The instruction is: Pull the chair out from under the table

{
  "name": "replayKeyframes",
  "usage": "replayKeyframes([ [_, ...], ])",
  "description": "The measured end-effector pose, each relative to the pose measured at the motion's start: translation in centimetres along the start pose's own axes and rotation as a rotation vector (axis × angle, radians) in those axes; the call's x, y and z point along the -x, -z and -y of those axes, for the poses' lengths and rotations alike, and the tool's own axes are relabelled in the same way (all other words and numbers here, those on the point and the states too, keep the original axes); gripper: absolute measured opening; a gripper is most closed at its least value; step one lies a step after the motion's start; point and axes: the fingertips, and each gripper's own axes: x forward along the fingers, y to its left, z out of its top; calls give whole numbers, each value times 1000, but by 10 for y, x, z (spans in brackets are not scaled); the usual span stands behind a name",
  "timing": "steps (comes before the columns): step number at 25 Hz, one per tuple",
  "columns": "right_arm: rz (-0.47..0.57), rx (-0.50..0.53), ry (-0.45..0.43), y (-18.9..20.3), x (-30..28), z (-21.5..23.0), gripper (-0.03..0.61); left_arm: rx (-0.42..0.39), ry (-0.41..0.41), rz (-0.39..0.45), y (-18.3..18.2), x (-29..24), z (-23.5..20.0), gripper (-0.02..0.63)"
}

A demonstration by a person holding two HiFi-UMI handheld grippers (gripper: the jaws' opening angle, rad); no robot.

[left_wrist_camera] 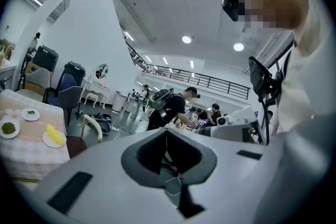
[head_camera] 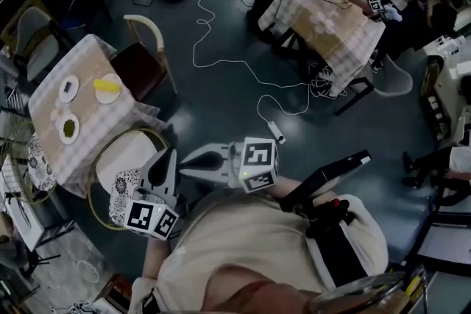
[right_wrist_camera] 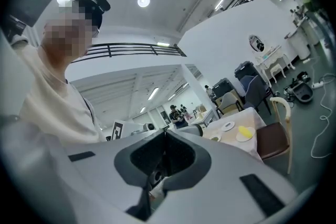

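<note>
**Head view with both tool views.** The landmark is the tabletop [head_camera: 51, 108], spread with a checked cloth.

- **Plates.** Three plates [head_camera: 68, 88] rest on the tabletop. One bears a yellow item [head_camera: 108, 84] and another a green one.
- **Chair.** The chair [head_camera: 118, 167] has a hoop back and a pale seat. It stands pushed up against the tabletop's near edge, with part of its seat at the hem of the cloth.
- **Second chair.** A second chair [head_camera: 138, 68] with a dark red seat stands beside the tabletop's far corner, clear of the cloth.
- **Left tool.** The left tool [head_camera: 168, 153] is held close to the person's torso [head_camera: 243, 254], just off the tabletop's near corner and over the hoop back. Its own view shows it clenched [left_wrist_camera: 167, 132] with nothing between the jaws.
- **Right tool.** The right tool [head_camera: 184, 158] lies farther from the tabletop, its tips pointing toward the tabletop and ending just beside the left tool. It is likewise clenched on nothing [right_wrist_camera: 164, 136].
- **Contact.** Neither tool touches the chair.
- **Floor.** A white cable [head_camera: 243, 70] trails across the floor, well apart from the tabletop.
</note>
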Motion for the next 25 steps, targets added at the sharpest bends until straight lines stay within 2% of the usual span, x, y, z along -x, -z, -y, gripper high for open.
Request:
replayKeyframes([
  [4, 5, 7, 49, 2, -7, 3, 12, 8, 46, -8, 3, -1, -7, 8],
  [11, 4, -8, 62, 3, -2, 10, 12, 25, -2, -26, 7, -11, -20, 5],
  [16, 15, -1, 7, -5, -1, 22, 12, -23, -51, -27, 4, -19, -28, 6],
  [23, -15, 2, -150, -23, -20, 49, 12, -17, -157, -44, 1, -34, -53, 6],
  [25, -14, -2, -170, -30, -15, 61, 12, -16, -174, -59, 1, -49, -57, 6],
])
